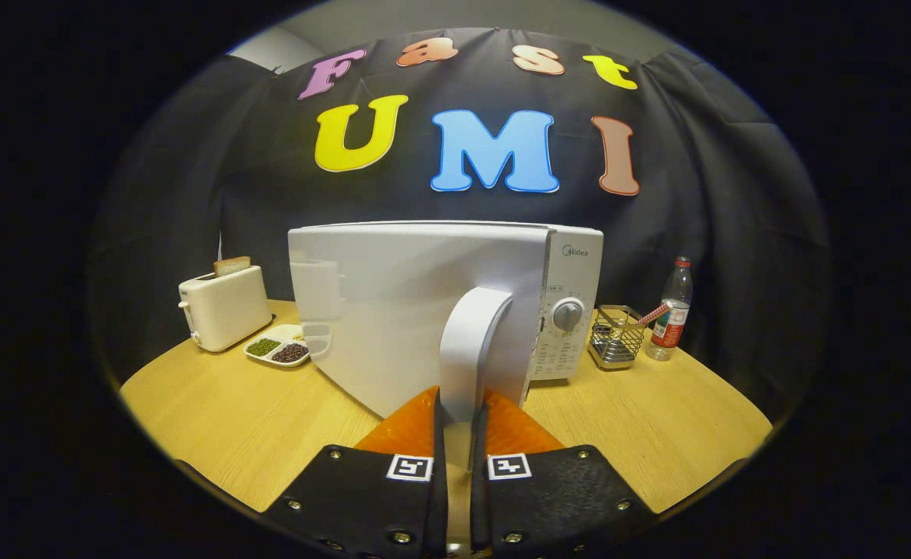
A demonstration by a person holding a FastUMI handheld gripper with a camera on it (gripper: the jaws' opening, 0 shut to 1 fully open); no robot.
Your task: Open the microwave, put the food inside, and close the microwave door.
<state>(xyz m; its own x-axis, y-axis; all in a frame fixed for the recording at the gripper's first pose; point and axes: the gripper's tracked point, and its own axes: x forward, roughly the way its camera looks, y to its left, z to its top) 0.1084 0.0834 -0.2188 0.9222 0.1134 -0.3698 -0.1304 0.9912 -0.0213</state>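
Observation:
A white microwave (571, 256) stands on the wooden table (230, 419) just ahead of me, its control panel with a round dial (568, 314) to the right. Its white door (377, 310) is swung partly out toward me. My gripper (460, 423) is shut on the door's curved white handle (471, 349), with one finger pressing on each side of it. A white divided plate of food (278, 347), with green and dark beans, lies on the table left of the door, partly hidden behind the door's edge.
A white toaster (224, 308) with a slice of bread stands at the far left by the plate. Right of the microwave sit a wire basket (617, 337) and a plastic bottle (672, 310). Bare table lies on both sides of my fingers.

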